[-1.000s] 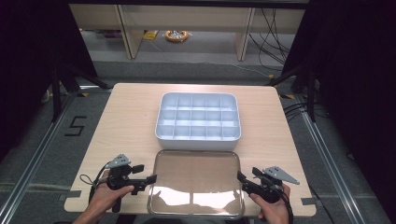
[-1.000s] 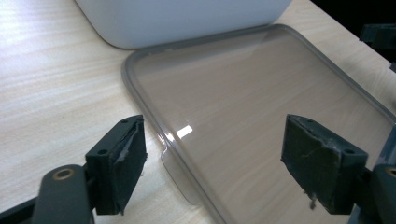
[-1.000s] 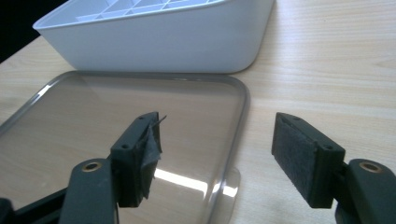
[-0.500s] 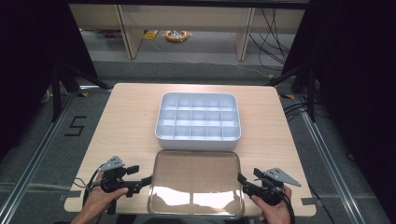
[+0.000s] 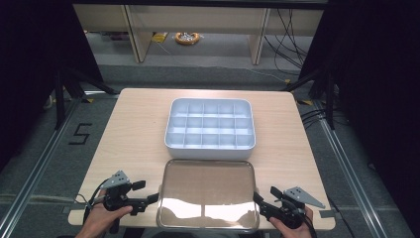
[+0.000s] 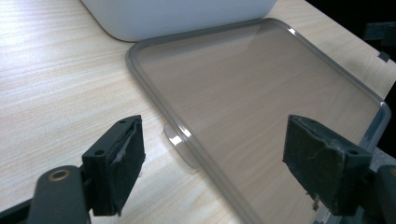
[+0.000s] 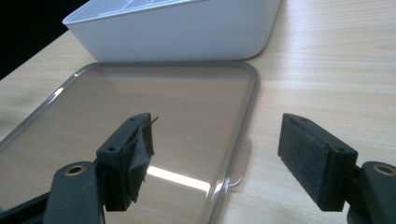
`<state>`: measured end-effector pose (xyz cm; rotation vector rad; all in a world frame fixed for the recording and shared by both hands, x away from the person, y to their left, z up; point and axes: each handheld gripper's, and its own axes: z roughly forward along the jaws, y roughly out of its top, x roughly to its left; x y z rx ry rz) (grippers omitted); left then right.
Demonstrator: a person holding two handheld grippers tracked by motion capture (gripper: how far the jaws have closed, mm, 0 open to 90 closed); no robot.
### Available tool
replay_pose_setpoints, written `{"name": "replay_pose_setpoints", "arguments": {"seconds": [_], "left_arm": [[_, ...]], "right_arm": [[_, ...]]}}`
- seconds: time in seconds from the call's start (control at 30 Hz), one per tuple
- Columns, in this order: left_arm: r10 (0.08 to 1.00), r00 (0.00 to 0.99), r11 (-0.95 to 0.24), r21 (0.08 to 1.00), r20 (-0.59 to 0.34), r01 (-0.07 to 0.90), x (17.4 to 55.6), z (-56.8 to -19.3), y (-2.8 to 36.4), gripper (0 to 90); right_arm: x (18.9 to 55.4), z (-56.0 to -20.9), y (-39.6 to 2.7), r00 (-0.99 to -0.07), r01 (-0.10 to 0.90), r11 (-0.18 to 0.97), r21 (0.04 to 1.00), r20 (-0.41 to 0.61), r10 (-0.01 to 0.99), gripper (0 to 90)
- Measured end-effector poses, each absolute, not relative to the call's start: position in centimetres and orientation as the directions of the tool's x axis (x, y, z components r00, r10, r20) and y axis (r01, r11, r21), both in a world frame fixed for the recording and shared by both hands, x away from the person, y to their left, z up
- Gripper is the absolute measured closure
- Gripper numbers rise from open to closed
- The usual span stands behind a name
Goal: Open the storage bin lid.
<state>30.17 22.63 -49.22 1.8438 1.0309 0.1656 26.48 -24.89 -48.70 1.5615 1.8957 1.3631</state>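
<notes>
The left gripper and right gripper both gape wide with nothing held — each straddles a side edge of the clear lid, which lies flat on the surface just before the white tray.

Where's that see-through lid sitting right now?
In the high view the clear lid lies flat at the table's near edge, just in front of the white divided box, between the left gripper and the right gripper.
</notes>
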Motion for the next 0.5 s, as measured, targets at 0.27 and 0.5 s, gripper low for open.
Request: {"name": "replay_pose_setpoints", "arguments": {"seconds": [0.27, 0.5], "left_arm": [[0.703, 0.633, -0.136, 0.813, -0.324, 0.566, 29.3, -49.1, 22.9, 20.3], [0.704, 0.631, -0.122, 0.820, -0.325, 0.560, 28.2, -49.0, 23.4, 19.5]], "right_arm": [[25.6, -48.8, -24.9, -0.356, 0.595, -0.049, 0.803, 0.317, 0.879, 21.8], [25.1, -49.1, -24.9, -0.363, 0.589, -0.057, 0.806, 0.326, 0.873, 18.3]]}}
